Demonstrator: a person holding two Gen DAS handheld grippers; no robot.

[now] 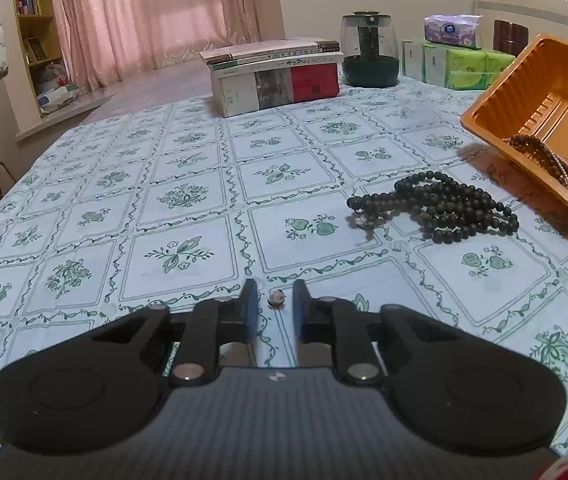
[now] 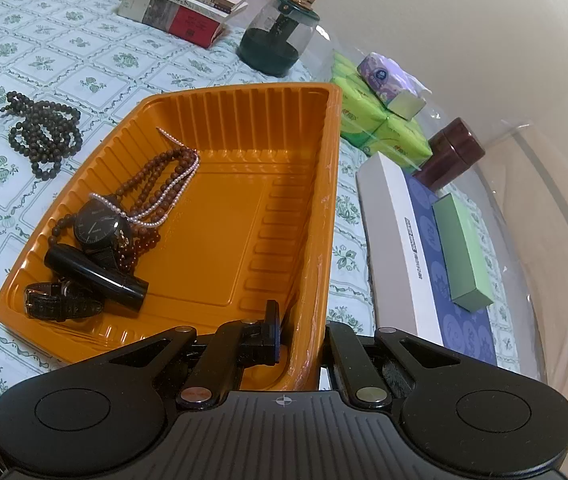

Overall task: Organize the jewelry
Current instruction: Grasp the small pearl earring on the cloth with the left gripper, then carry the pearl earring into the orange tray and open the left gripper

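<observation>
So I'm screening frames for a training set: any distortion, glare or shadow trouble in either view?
Left wrist view: fisheye bends the table edge, corners vignette dark, the orange tray casts a soft shadow; mostly sharp. Right wrist view: same curving, mild glare on the plastic sheet, tray wall shaded near the right gripper.

Little legible. Printing seen on spines of stacked books [image 1: 276, 76], red spine included, but too small and blurred to be read. Round blue logo with white lettering seen on purple tissue pack [image 1: 452, 32]; wording not made out. Print on green tissue packs [image 1: 464, 68] unreadable. Dark vertical lettering printed along edge of white flat box [image 2: 416, 248], not decipherable. Small wording noted on black watch dial [image 2: 96, 224], illegible.
</observation>
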